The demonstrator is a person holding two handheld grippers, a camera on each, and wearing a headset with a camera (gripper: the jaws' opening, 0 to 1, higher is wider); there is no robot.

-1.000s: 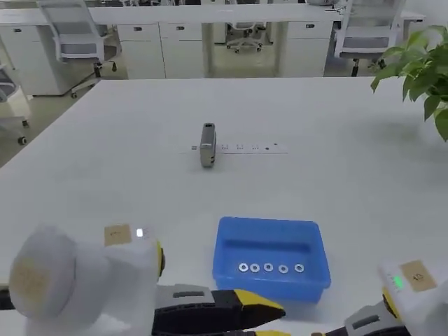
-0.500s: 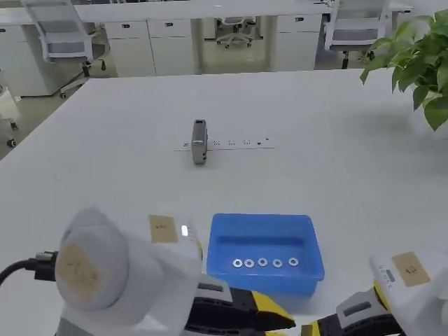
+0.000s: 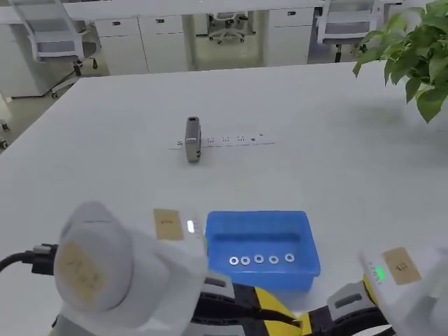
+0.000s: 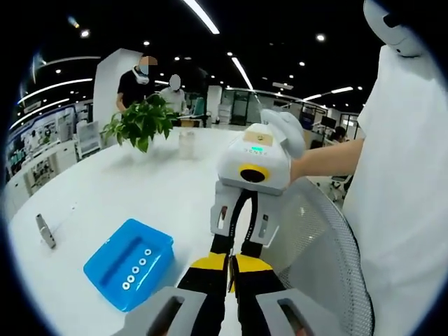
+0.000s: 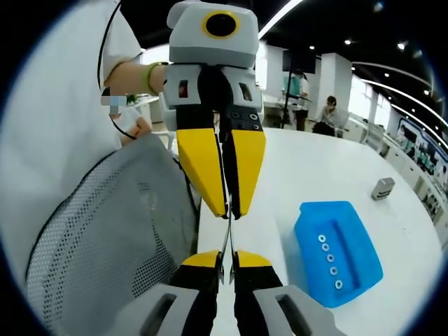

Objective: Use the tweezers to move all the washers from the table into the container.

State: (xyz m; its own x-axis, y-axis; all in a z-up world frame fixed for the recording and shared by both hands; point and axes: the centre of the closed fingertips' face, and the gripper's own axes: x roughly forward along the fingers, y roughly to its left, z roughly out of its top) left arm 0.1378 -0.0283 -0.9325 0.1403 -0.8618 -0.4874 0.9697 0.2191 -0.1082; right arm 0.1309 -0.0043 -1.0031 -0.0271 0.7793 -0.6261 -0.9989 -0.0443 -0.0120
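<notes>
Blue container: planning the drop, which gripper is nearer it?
Left, it seems: the left gripper lies along the blue container's near wall; the right gripper sits off its near right corner.

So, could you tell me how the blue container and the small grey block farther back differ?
The blue container is wide, low and open-topped; the grey block is small and narrow. The container holds five washers; the block holds nothing. The container lies nearer the camera than the block. Both rest on the white table.
</notes>
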